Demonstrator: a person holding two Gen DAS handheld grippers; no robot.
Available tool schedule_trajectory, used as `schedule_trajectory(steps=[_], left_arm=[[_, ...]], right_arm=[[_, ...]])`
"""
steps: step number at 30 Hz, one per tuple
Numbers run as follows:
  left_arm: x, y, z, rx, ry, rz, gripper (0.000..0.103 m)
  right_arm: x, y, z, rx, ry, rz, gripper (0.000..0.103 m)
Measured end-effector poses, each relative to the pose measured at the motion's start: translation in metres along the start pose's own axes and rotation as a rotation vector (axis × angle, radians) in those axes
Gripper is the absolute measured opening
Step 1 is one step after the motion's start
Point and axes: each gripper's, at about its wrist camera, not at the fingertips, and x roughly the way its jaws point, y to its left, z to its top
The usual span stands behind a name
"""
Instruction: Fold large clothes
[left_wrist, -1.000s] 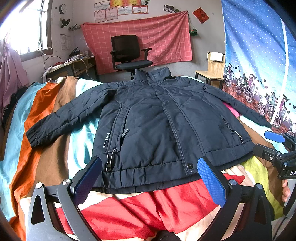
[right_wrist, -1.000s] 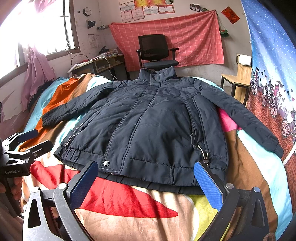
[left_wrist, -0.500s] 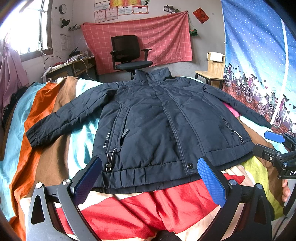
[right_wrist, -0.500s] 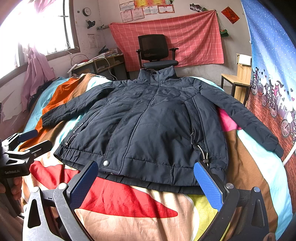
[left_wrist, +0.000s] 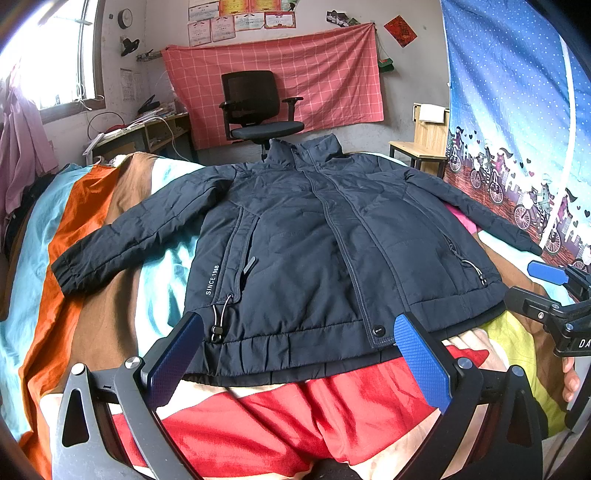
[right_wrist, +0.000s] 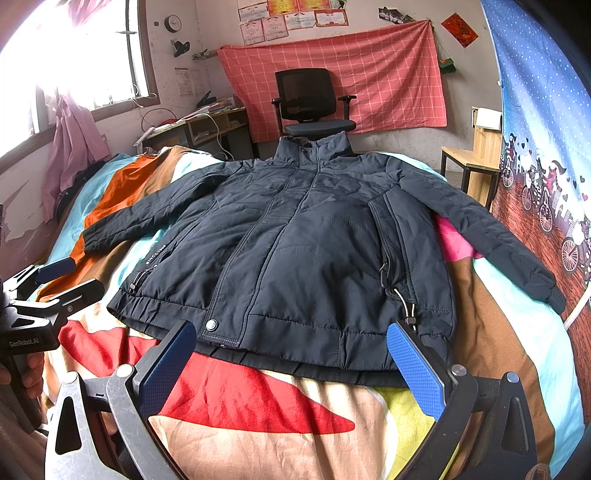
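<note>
A dark navy padded jacket (left_wrist: 314, 251) lies flat and front up on the bed, zipped, with both sleeves spread out to the sides; it also shows in the right wrist view (right_wrist: 314, 243). My left gripper (left_wrist: 299, 354) is open and empty, just short of the jacket's hem on its left half. My right gripper (right_wrist: 291, 354) is open and empty, just short of the hem on its right half. Each gripper shows at the edge of the other's view.
The bed carries a colourful striped sheet (left_wrist: 92, 258) with a red patch (left_wrist: 280, 417) below the hem. A black office chair (left_wrist: 258, 110), a desk (left_wrist: 147, 133) and a wooden chair (left_wrist: 424, 144) stand beyond the bed. A blue curtain (left_wrist: 517, 110) hangs at the right.
</note>
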Motion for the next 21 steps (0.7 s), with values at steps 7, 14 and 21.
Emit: schedule_trajectory(steps=[7,14,21], left_arm=[[0.0,0.0,0.0,0.0,0.0,0.001,0.101],[0.0,0.0,0.0,0.001,0.002,0.003,0.101],[0.0,0.004,0.005,-0.003,0.032,0.021,0.101]], right_arm=[[0.0,0.0,0.0,0.0,0.0,0.001,0.103],[0.002,0.001,0.0,-0.001,0.004,-0.003,0.103],[0.012,-0.001,0.001,0.015,0.029,-0.038,0.103]])
